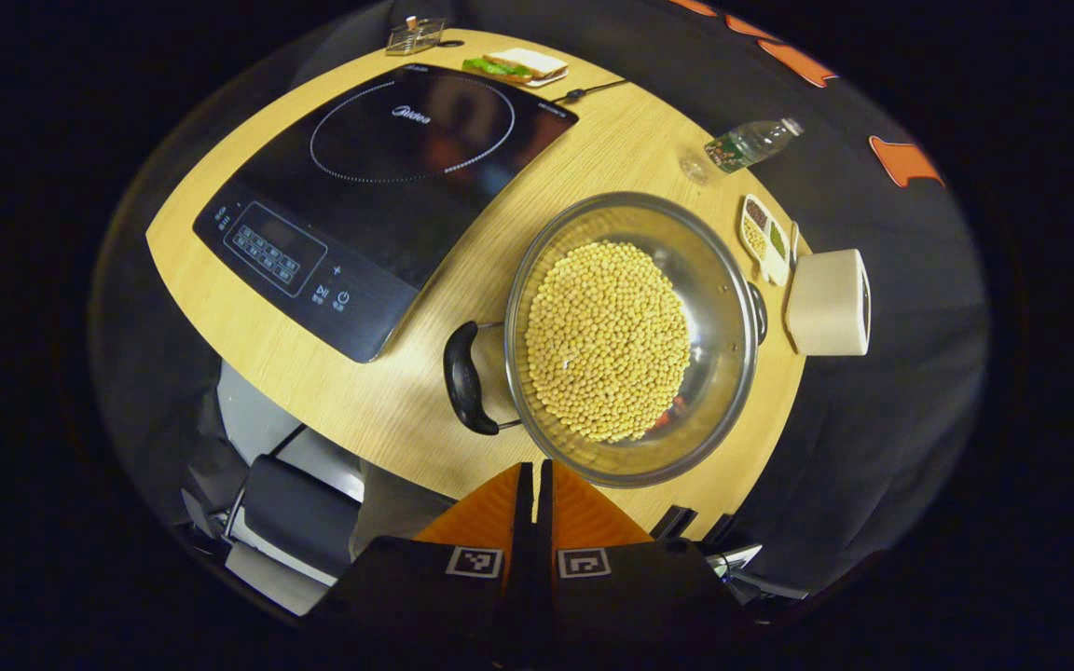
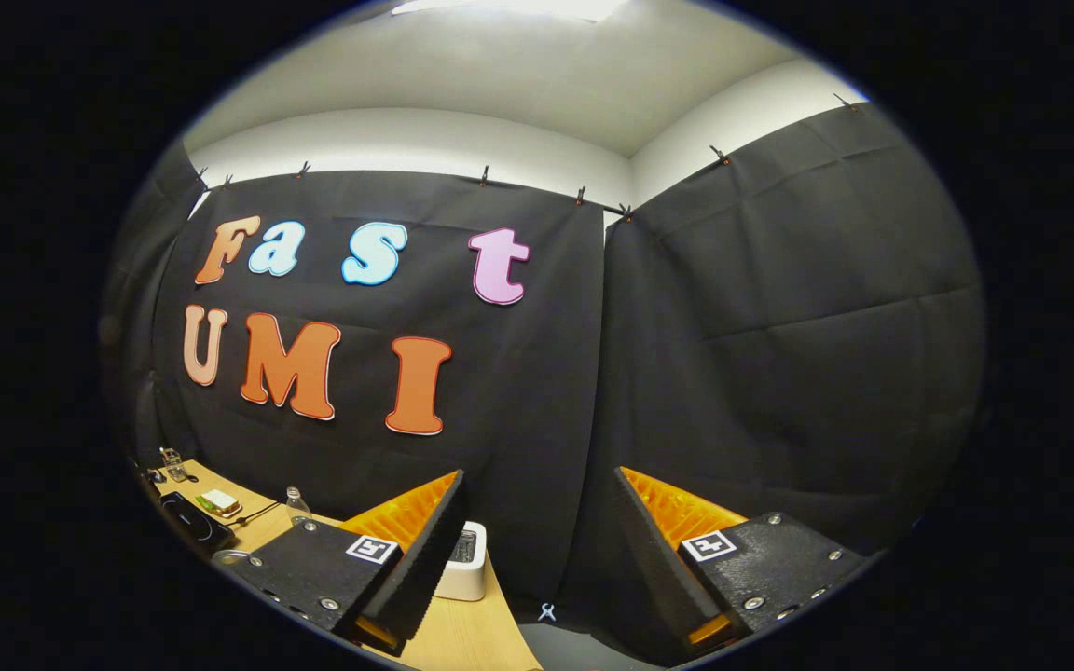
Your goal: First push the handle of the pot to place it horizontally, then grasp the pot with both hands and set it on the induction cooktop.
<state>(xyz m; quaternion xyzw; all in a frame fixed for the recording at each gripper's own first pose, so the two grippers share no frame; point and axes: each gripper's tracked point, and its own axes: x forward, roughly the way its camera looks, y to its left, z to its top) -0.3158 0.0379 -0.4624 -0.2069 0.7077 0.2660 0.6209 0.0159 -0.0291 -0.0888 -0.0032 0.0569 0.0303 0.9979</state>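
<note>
Pot [image 1: 635, 340], full of yellow beans, sits on the desk [image 1: 388, 410] just right of the induction cooktop [image 1: 378, 196] in the left gripper view, its black handle [image 1: 464, 377] toward the cooktop, and the left tongs [image 1: 534, 485] hover pressed together, holding nothing. In the right gripper view the right tongs [image 2: 537, 522] gape wide and empty toward the black cloth wall [image 2: 761, 354], above the desk's edge beside a white box [image 2: 464, 564].

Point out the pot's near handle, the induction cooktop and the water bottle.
pot's near handle [image 1: 462, 377], left gripper view, on the middle of the black grip.
induction cooktop [image 1: 378, 177], left gripper view, on the glass inside the ring.
water bottle [image 1: 750, 143], left gripper view, on the labelled body.
</note>
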